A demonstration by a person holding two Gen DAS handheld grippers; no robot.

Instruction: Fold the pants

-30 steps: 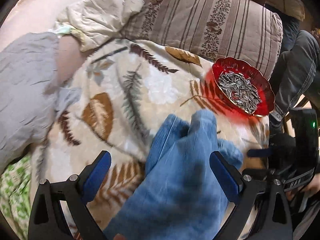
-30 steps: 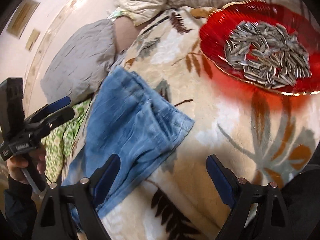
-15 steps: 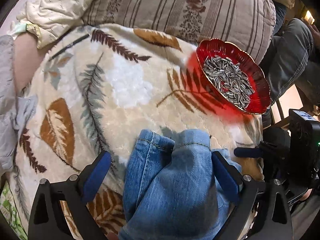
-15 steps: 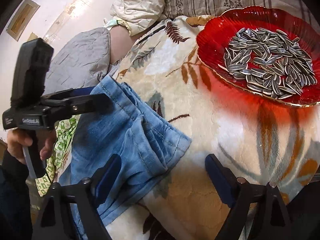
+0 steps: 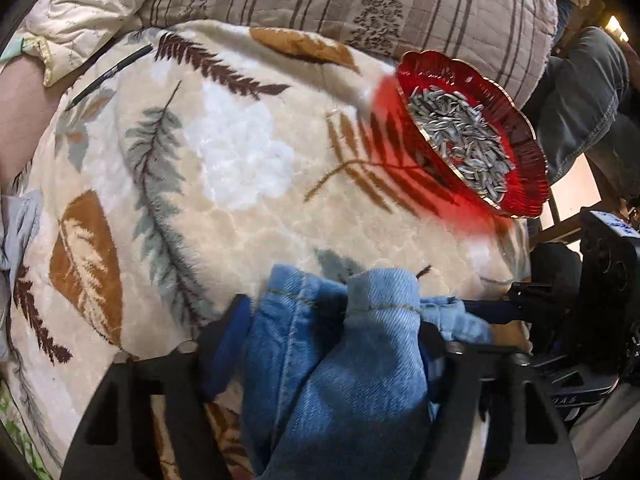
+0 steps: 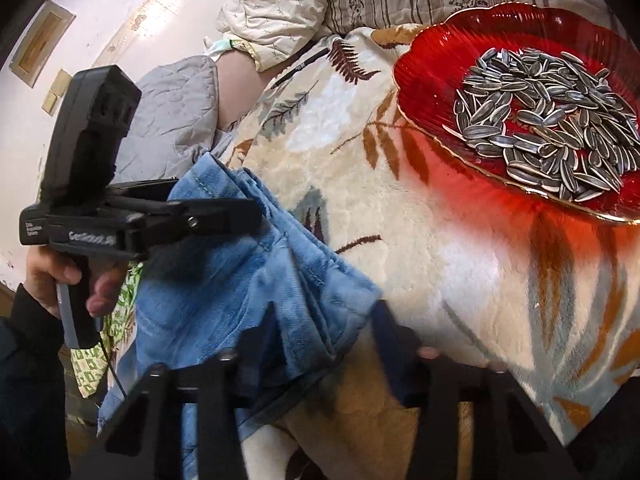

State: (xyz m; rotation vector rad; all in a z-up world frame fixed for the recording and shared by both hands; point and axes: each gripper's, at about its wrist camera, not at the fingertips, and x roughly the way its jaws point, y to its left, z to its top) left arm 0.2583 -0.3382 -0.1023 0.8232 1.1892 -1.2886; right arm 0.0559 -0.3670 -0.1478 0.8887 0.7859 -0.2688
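Blue denim pants (image 5: 360, 380) lie on a leaf-patterned blanket (image 5: 240, 160), hems toward me. My left gripper (image 5: 328, 332) points steeply down with its jaws closing. A bunched hump of hem fills the gap, and the pads press it from both sides. In the right wrist view the pants (image 6: 224, 280) run down to the lower left. My right gripper (image 6: 322, 336) is closing on their pleated near corner, both blurred fingers against the cloth. The left gripper (image 6: 248, 212) shows there from the side, held by a hand (image 6: 52, 276).
A red glass dish (image 5: 520, 184) of sunflower seeds sits on the blanket at the right, also large in the right wrist view (image 6: 424, 60). A striped cushion (image 5: 360, 0) lies behind, a black pen (image 5: 108, 76) at the left, a grey quilt (image 6: 172, 120) beside.
Both pairs of jaws have narrowed from wide apart onto the denim. The left gripper came down and forward over the hem, and the cloth has bunched into folds between the fingers.
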